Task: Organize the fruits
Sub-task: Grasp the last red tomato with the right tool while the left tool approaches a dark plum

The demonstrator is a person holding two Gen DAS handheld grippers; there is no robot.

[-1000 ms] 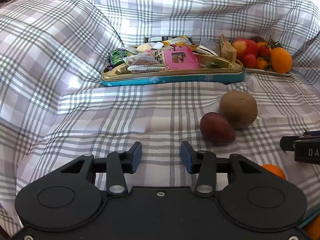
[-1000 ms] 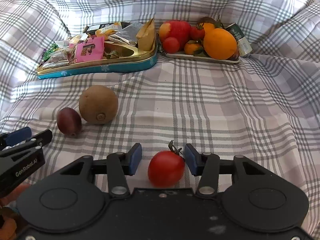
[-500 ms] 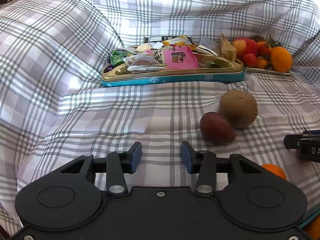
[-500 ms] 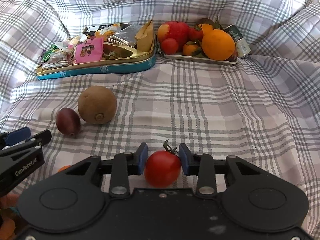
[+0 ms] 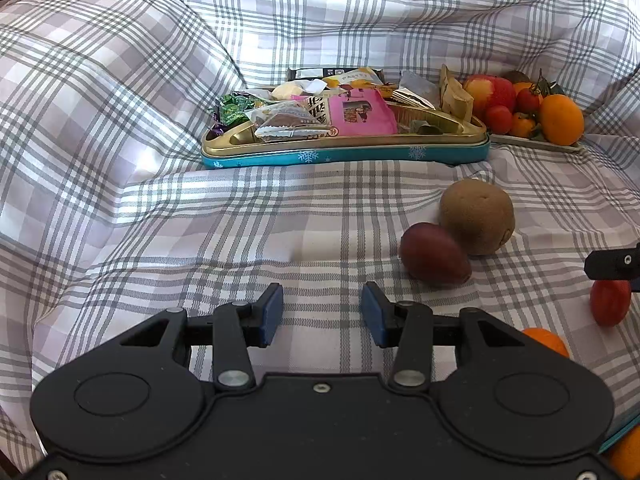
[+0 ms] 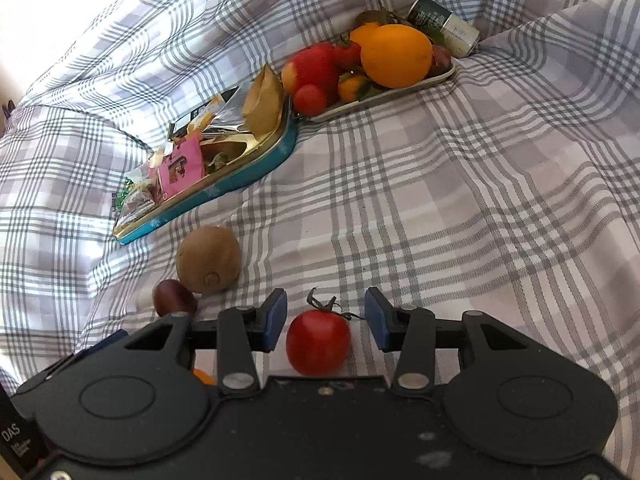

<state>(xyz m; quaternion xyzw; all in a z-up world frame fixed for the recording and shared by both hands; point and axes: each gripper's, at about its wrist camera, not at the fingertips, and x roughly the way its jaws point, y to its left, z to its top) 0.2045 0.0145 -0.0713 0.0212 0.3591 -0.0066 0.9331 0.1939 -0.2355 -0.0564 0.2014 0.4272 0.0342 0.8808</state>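
A red tomato point(image 6: 318, 346) with a green stem sits between the pads of my right gripper point(image 6: 325, 320); the jaws stand open with gaps on both sides. It also shows in the left wrist view point(image 5: 609, 302). A brown kiwi point(image 5: 477, 216) and a dark purple fruit point(image 5: 434, 253) lie side by side on the checked cloth, right of my left gripper point(image 5: 322, 314), which is open and empty. A small orange point(image 5: 546, 340) lies near the left gripper's right side. A white fruit tray point(image 6: 400, 92) at the back holds an apple, a large orange and small fruits.
A gold and teal tin point(image 5: 344, 148) full of snack packets stands at the back, left of the fruit tray. A green can point(image 6: 444, 26) lies behind the fruit tray. The checked cloth point(image 5: 120, 200) rises in folds on the left and behind.
My right gripper closed in on the tomato half a second ago and has now opened again. It has also tilted and turned. The left gripper has not moved.
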